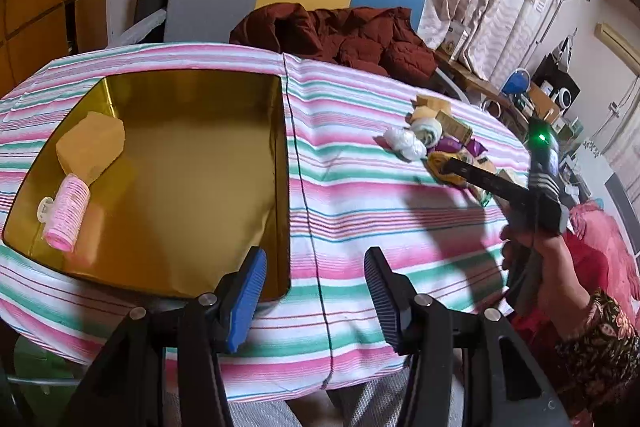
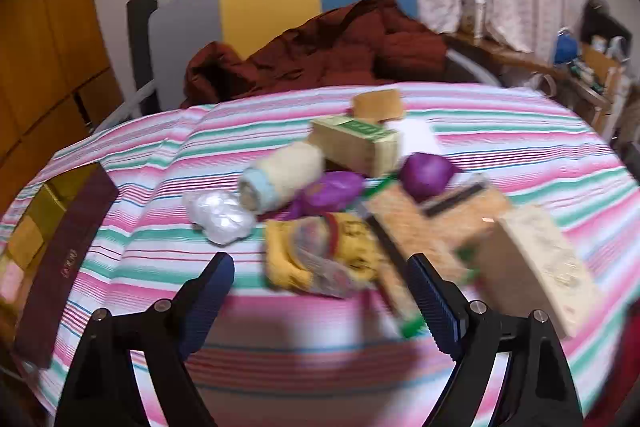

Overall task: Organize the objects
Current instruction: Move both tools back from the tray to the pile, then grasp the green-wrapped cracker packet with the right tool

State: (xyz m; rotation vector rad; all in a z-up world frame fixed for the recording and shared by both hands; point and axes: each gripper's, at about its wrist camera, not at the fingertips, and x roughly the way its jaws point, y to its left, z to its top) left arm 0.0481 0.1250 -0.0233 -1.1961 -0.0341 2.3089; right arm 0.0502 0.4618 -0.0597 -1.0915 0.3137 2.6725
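1. Hazards. The yellow packet, nearest item of the loose pile, lies just ahead of the right claw. It overlaps a speckled flat pack and sits close to the clear plastic wad and the purple wrappers. In my judgement, a closing stroke here could pinch two items at once or push the pile across the striped cloth. The right wrist view is blurred; if approach speed is the cause, it would make a misplaced grip more likely. The crinkled packet may also slip between the ribbed pads. Beyond the packet, the rolled towel and the green-labelled box could roll or tip if nudged.

2. Claw state.
- Right claw: spread wide, nothing between the pads, touching nothing; the yellow packet is just beyond the tips.
- Left claw: spread to a moderate gap, empty, hovering over the near right corner of the gold box without visible contact.

3. Task items relative to the gold box. Inside it, at its left end, lie a pink tube and, behind that, a tan carton. The unsorted pile lies well to the right of the gold box on the same counter, with the right hand near it.
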